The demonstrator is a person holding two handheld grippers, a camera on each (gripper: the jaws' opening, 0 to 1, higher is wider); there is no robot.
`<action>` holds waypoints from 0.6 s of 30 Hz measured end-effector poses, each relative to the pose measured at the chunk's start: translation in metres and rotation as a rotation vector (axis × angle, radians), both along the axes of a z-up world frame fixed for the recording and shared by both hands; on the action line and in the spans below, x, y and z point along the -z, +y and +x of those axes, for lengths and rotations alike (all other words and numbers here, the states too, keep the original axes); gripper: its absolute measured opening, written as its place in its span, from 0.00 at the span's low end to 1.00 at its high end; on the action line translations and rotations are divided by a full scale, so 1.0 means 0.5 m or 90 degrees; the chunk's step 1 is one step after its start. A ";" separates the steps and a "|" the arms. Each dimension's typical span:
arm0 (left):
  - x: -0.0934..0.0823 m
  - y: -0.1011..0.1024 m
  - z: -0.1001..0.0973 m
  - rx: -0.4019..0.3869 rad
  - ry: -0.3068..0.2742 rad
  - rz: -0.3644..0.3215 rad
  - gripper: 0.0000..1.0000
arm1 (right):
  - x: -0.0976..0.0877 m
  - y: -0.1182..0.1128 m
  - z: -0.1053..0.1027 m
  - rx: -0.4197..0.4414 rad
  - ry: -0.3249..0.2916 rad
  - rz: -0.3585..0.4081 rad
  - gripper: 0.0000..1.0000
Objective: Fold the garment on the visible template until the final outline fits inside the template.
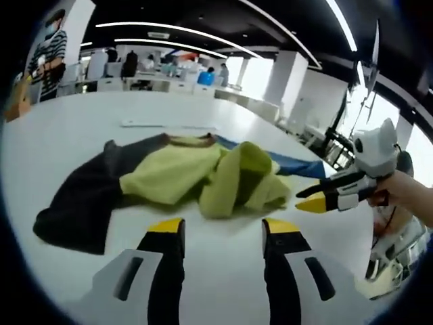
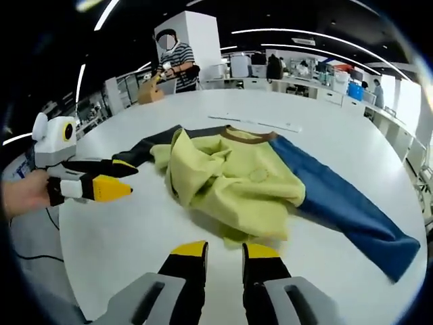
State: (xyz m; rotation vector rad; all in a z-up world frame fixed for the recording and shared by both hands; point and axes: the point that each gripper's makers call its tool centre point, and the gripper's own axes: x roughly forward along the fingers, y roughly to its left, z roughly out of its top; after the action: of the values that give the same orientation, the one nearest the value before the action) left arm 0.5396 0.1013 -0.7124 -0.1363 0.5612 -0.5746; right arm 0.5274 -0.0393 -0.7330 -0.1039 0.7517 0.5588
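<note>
Right gripper view is showing the garment (image 2: 237, 179) lying crumpled in the middle of the white surface (image 2: 122, 230), ahead of the right gripper (image 2: 223, 252), whose yellow-tipped fingers (image 2: 188, 250) are standing slightly apart with nothing between them. The yellow-green body of the garment is bunching toward the gripper, its nearest hem edge sitting just beyond the fingertips, while the blue sleeve (image 2: 352, 210) is stretching away to the right of that body and the dark sleeve (image 2: 152, 145) is trailing off to its left. The brown collar (image 2: 247, 135) is lying at the far side of the body. So the garment's long axis, sleeve to sleeve, is running across this gripper's line of reach, not along it.

The left gripper (image 2: 118, 179) is entering beside the dark-sleeve side of the garment, held in a hand (image 2: 24, 193), near the cloth but not touching it; its fingers are pointing at the folded yellow edge with only a narrow gap between them, nothing held.

In the left gripper view, the left gripper (image 1: 223, 230) has its fingers well apart and empty, with the garment just beyond them, and the right gripper (image 1: 318, 196) is hovering at the blue-sleeve end. I judge each gripper nearest its own sleeve end. No template outline is discernible under the cloth.
</note>
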 end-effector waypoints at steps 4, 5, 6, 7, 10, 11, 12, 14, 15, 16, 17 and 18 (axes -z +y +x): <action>0.019 -0.012 0.013 -0.018 0.019 -0.010 0.38 | 0.010 0.002 -0.004 -0.010 0.002 -0.003 0.11; 0.022 -0.014 0.015 -0.021 0.020 -0.009 0.37 | 0.010 0.003 -0.003 -0.011 0.000 -0.002 0.11; 0.024 -0.016 0.018 -0.026 0.020 -0.007 0.36 | 0.010 0.003 -0.003 -0.011 -0.002 -0.002 0.11; 0.026 -0.018 0.020 -0.030 0.019 -0.005 0.35 | 0.010 0.002 -0.001 -0.011 -0.006 -0.003 0.11; 0.031 -0.029 0.028 -0.038 0.018 0.001 0.33 | 0.008 0.001 0.005 -0.010 -0.021 -0.005 0.11; 0.033 -0.034 0.031 -0.040 0.016 0.006 0.32 | 0.007 0.002 0.007 -0.011 -0.026 -0.003 0.11; 0.034 -0.037 0.034 -0.042 0.014 0.009 0.31 | 0.005 0.002 0.009 -0.011 -0.031 -0.002 0.10; 0.033 -0.043 0.040 -0.052 0.008 0.010 0.30 | 0.007 0.004 0.011 -0.016 -0.034 -0.005 0.10; 0.034 -0.044 0.046 -0.062 0.003 0.016 0.30 | 0.011 0.004 0.014 -0.016 -0.034 -0.009 0.10; 0.034 -0.046 0.049 -0.065 0.002 0.016 0.29 | 0.013 0.004 0.015 -0.018 -0.034 -0.012 0.10; 0.034 -0.049 0.053 -0.070 0.001 0.019 0.29 | 0.013 0.004 0.016 -0.018 -0.035 -0.014 0.10; 0.035 -0.052 0.055 -0.072 0.000 0.017 0.29 | 0.014 0.005 0.017 -0.018 -0.036 -0.015 0.10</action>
State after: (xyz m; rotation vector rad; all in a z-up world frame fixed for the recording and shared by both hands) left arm 0.5673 0.0754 -0.7298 -0.1413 0.5578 -0.4570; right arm 0.5360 -0.0369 -0.7400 -0.1509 0.7028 0.5718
